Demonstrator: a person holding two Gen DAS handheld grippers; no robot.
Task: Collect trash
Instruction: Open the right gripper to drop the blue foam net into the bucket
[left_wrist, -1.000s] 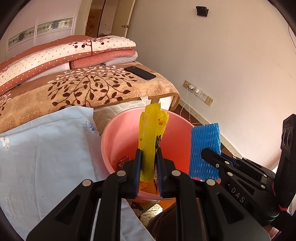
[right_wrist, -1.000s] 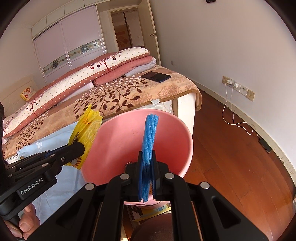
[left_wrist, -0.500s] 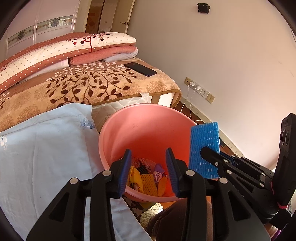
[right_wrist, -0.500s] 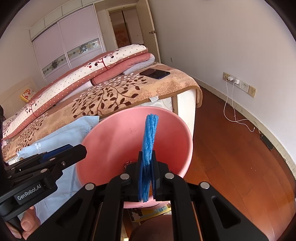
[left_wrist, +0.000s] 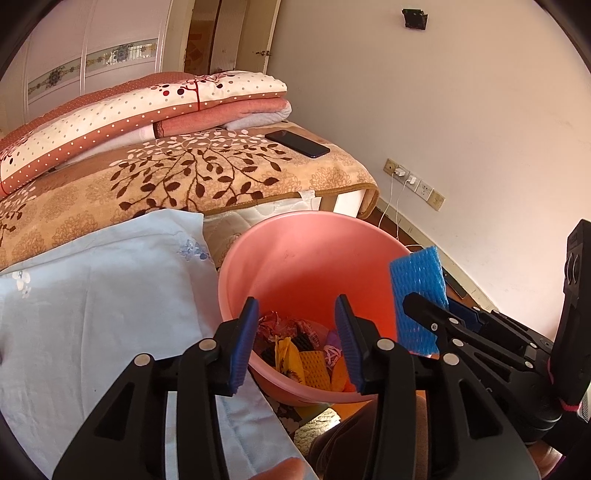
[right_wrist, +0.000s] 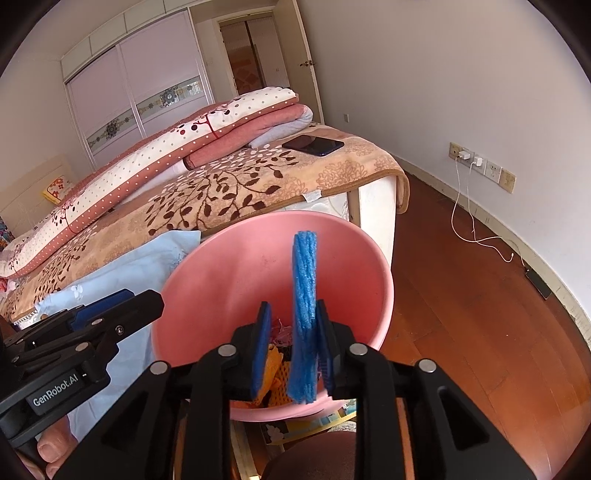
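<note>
A pink basin stands by the bed corner, with several wrappers at its bottom, among them a yellow one. My left gripper hangs over the basin's near rim; its jaws are wide and still opening, with nothing between them. My right gripper is beside it over the same basin, and its jaws are opening. A blue foam net stands upright between them. It leans on the right pad, and a gap shows at the left pad. The left wrist view shows the foam net at the right.
A bed with a leaf-patterned blanket lies behind the basin, with a black phone and folded quilts on it. A light blue sheet lies to the left. Wall sockets with a white cable and wood floor are to the right.
My left gripper opened and the yellow wrapper fell into the basin. My right jaws, shut on the blue foam net until now, have parted.
</note>
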